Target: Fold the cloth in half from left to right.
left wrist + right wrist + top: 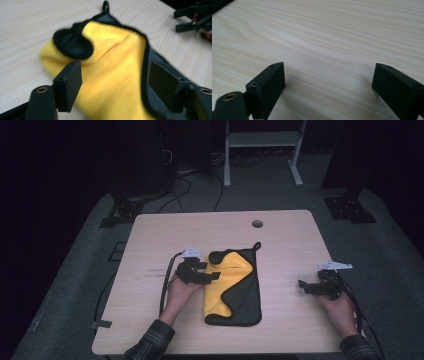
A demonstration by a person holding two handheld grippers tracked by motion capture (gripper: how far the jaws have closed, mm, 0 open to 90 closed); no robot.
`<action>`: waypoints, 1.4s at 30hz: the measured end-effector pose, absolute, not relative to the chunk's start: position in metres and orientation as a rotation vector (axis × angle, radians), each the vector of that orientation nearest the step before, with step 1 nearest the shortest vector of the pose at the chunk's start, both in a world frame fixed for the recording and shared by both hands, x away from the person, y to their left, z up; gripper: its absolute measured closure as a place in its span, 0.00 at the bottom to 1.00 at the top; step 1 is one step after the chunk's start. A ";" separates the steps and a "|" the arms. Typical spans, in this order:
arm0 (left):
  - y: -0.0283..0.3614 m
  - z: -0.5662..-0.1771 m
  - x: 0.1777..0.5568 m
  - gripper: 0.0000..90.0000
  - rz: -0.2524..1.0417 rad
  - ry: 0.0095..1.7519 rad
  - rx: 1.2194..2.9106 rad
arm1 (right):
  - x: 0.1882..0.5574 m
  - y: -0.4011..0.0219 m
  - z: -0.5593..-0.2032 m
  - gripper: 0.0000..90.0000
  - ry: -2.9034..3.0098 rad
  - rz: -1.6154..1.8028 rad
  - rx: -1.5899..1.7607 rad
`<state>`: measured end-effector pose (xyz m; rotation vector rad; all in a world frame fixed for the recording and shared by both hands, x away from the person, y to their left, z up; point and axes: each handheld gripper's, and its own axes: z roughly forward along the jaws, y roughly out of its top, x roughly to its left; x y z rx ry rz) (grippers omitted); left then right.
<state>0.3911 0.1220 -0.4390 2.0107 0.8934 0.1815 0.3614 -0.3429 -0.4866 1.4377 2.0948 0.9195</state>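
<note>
A yellow-and-black cloth [233, 287] lies partly folded near the middle of the wooden table [280, 227], its hanging loop [257, 245] pointing to the far edge. I judge it light, soft and limp (it will sag and drape rather than hold a shape), so I would pinch it at a bound corner or along the black hem. My left gripper [212, 271] sits at the cloth's left edge, jaws parted with nothing pinched between them, yellow pile showing beyond them. My right gripper [302, 287] rests well apart to the right, jaws wide and empty over bare wood.
</note>
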 end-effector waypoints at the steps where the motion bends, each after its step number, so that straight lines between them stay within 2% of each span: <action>1: 0.122 -0.439 0.391 0.24 0.181 0.893 2.011 | 0.361 -0.343 -0.487 0.11 2.095 0.919 1.438; 9: 0.130 -0.456 0.372 0.12 0.217 0.916 2.104 | 0.361 -0.343 -0.487 0.11 2.095 0.920 1.439; 20: 0.121 -0.473 0.349 0.12 0.313 0.883 2.292 | 0.361 -0.343 -0.487 0.11 2.093 0.919 1.440; 37: 0.135 -0.473 0.316 0.14 0.338 0.925 2.275 | 0.361 -0.343 -0.487 0.12 2.092 0.919 1.440; 38: 0.135 -0.473 0.316 0.14 0.340 0.925 2.276 | 0.360 -0.343 -0.486 0.18 2.095 0.924 1.434; 42: 0.136 -0.474 0.315 0.13 0.345 0.925 2.262 | 0.363 -0.339 -0.478 0.21 2.143 0.974 1.436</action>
